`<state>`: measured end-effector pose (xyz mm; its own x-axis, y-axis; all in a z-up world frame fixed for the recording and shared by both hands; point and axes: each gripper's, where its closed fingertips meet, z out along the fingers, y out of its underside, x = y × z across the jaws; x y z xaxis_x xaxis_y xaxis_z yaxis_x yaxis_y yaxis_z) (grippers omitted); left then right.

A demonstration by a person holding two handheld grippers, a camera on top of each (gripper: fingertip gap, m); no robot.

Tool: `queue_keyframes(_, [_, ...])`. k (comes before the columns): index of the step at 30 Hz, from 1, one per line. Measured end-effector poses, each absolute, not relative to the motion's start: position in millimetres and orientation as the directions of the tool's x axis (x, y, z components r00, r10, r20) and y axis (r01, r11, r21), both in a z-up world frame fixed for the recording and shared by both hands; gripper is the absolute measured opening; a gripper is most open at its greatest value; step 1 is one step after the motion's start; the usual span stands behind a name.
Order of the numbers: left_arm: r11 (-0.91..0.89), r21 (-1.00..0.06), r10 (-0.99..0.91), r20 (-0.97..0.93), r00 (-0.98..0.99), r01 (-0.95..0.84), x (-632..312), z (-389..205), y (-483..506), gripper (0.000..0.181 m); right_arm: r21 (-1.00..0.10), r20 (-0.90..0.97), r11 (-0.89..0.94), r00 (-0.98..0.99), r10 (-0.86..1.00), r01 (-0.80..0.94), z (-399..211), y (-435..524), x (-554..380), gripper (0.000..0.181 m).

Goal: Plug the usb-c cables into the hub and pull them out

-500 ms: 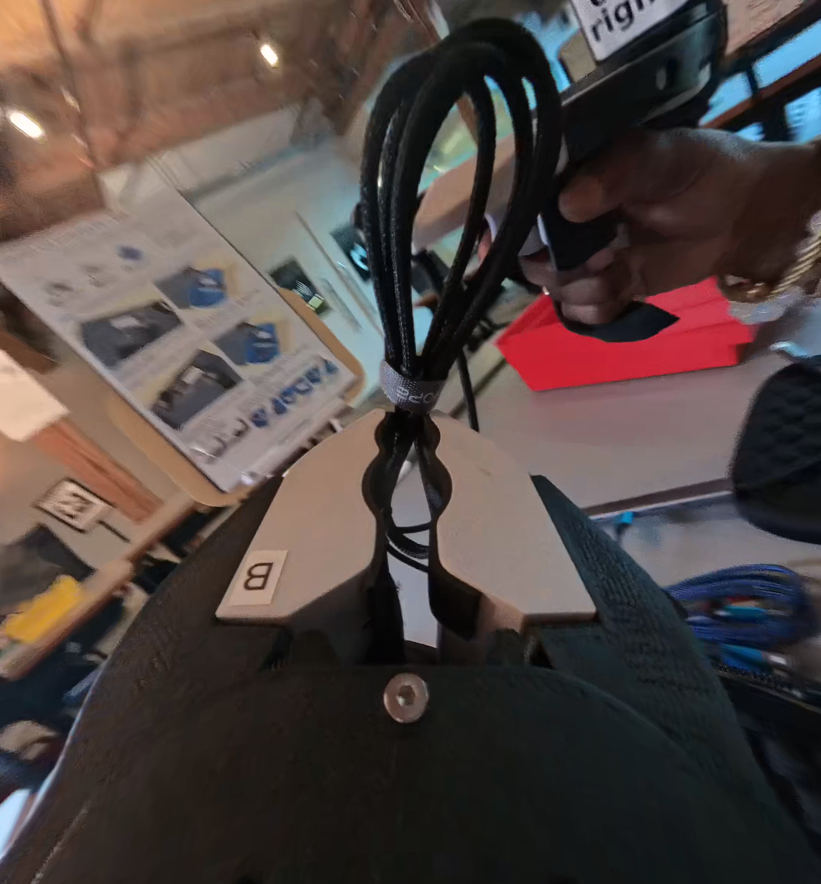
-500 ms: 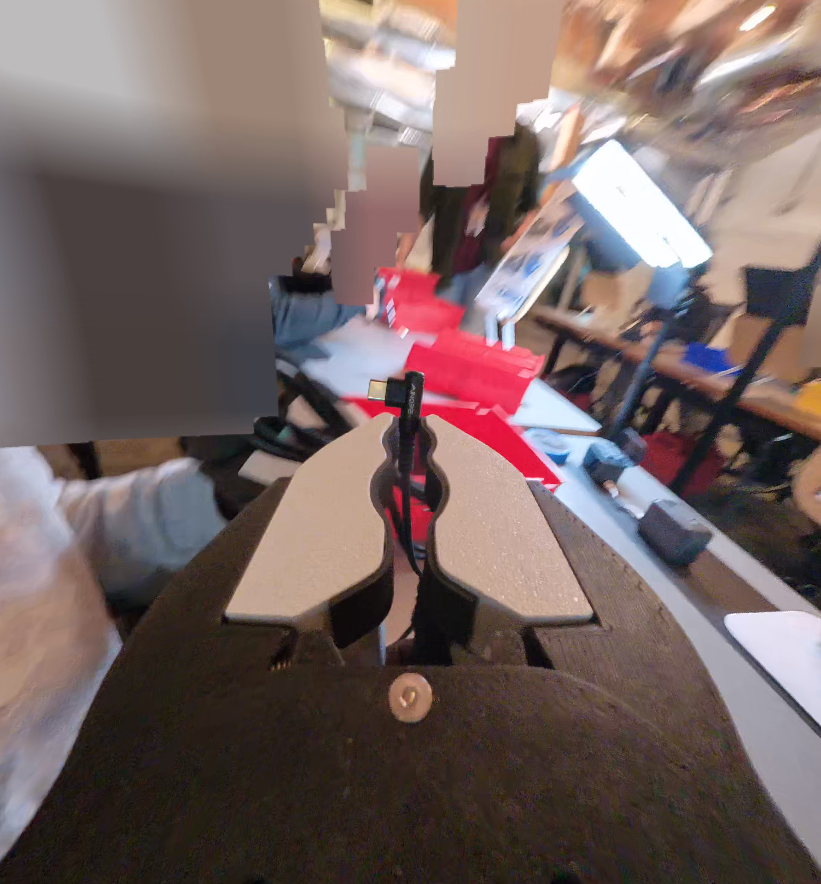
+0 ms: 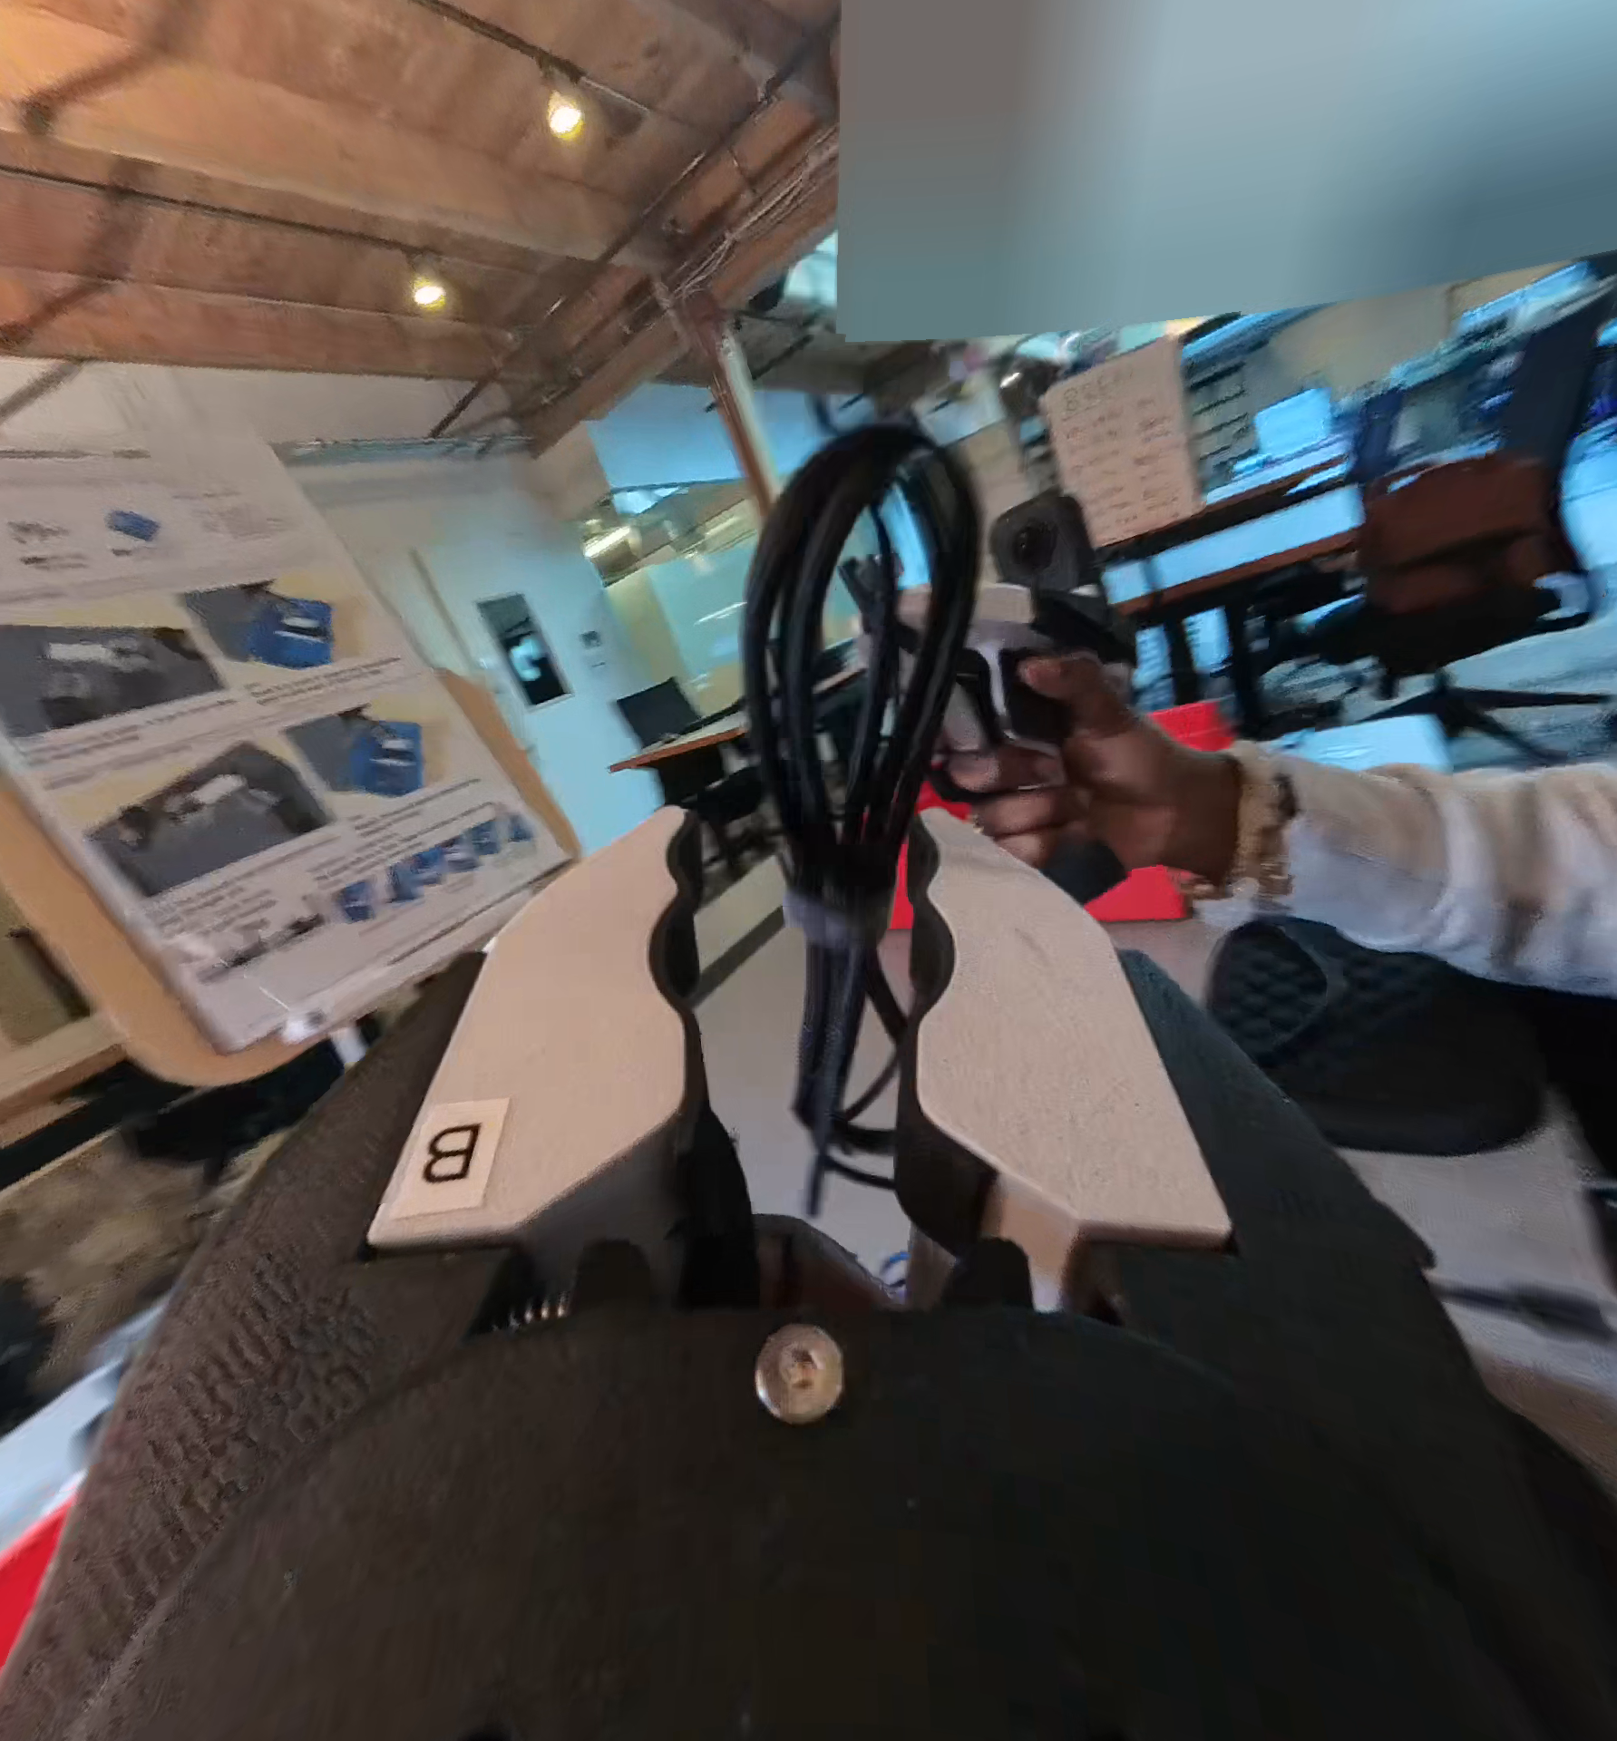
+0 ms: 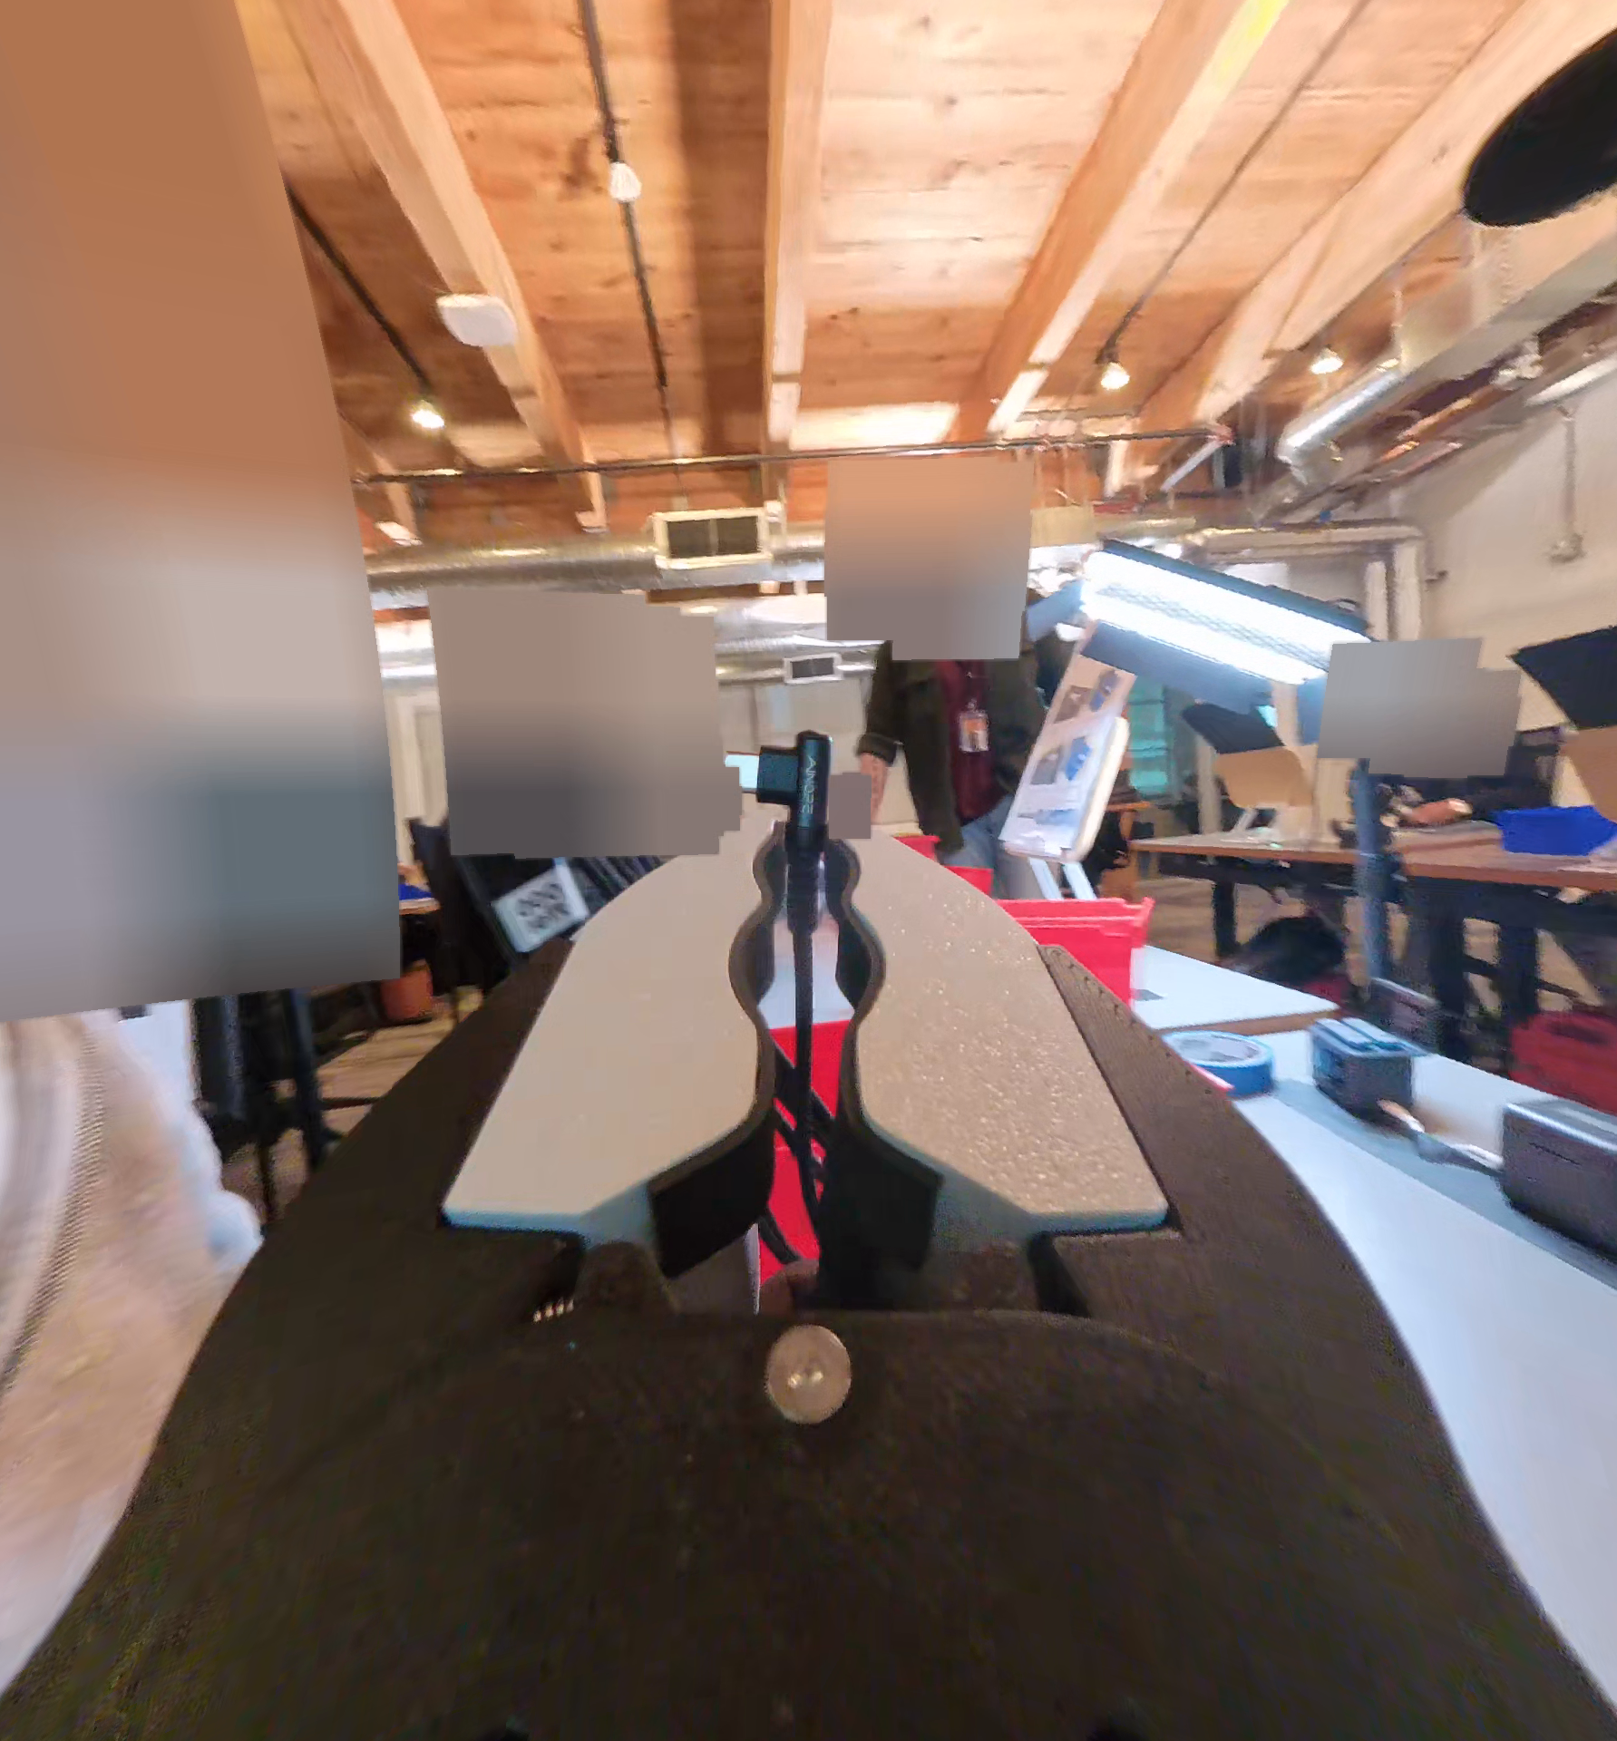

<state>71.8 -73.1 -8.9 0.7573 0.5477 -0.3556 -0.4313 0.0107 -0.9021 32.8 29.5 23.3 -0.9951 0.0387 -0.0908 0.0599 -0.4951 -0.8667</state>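
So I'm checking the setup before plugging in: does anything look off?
Yes. The coiled cable bundle hangs loose between the open left claw, ungripped, its strap still on. The right claw pinches the angled plug.

The cable bundle (image 3: 842, 716) was motion-blurred, and its lower end dropped out of sight behind the left gripper's body. In the right wrist view the cable (image 4: 802, 999) vanished between the fingers (image 4: 983, 1046). No hub could be made out.
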Motion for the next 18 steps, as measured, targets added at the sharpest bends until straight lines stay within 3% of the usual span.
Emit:
queue_keyframes(1, [-0.054, -0.904, 0.613, -0.366, 0.700, -0.425, 57.4, -4.7, -78.6, 0.041, -0.871, -0.102, -0.489, -0.992, 0.075, 0.053, 24.8, 25.1, 23.6, 0.007])
queue_keyframes(4, [-0.349, -0.869, 0.746, -0.484, 0.457, -0.349, 16.2, -0.2, -107.1, 0.045, -0.906, -0.102, -0.422, -0.978, 0.182, 0.016, 27.8, 10.4, -11.3, 0.007])
queue_keyframes(8, [-0.372, -0.896, 0.787, -0.443, 0.429, -0.244, 9.8, 12.3, -122.9, 0.046, -0.936, -0.082, -0.351, -0.972, 0.220, 0.000, 33.5, -6.4, -42.2, 0.007])
queue_keyframes(10, [-0.398, -0.900, 0.798, -0.435, 0.416, -0.178, 8.0, 9.9, -135.8, 0.055, -0.939, -0.075, -0.343, -0.969, 0.235, -0.011, 33.1, -8.0, -49.9, 0.007])
queue_keyframes(18, [0.014, -0.964, 0.736, -0.169, 0.655, -0.265, 31.6, 21.9, -66.8, 0.055, -0.891, -0.217, -0.425, -0.972, 0.086, 0.161, 14.8, -7.8, -39.4, 0.007])
